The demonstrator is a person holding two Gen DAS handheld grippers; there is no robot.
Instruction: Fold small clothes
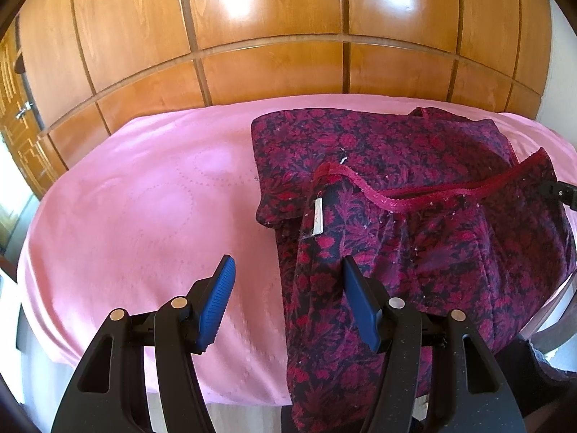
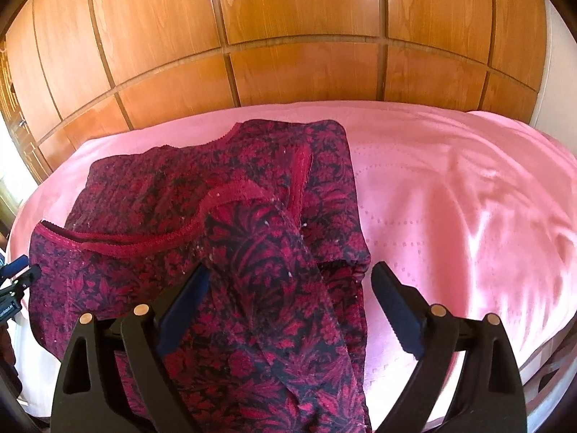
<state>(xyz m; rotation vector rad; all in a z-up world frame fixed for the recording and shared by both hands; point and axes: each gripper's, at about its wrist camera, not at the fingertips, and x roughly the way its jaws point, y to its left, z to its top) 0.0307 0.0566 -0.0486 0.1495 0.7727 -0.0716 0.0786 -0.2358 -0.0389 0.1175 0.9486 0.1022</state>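
Observation:
A dark floral garment in red and navy (image 1: 389, 180) with red lace trim and a white label lies partly folded on the pink bed cover (image 1: 144, 198); its near end hangs over the front edge. My left gripper (image 1: 286, 270) is open, its right finger (image 1: 357, 296) against the garment's left edge, its left finger over bare cover. In the right wrist view the garment (image 2: 223, 209) fills the left half. My right gripper (image 2: 288, 281) is open, with a fold of the garment lying between the fingers.
A wooden panelled wardrobe (image 1: 270, 36) stands behind the bed. The pink cover (image 2: 450, 198) stretches right of the garment. The other gripper shows at the frame edge in each view (image 1: 562, 191) (image 2: 14, 278). A door is at far left.

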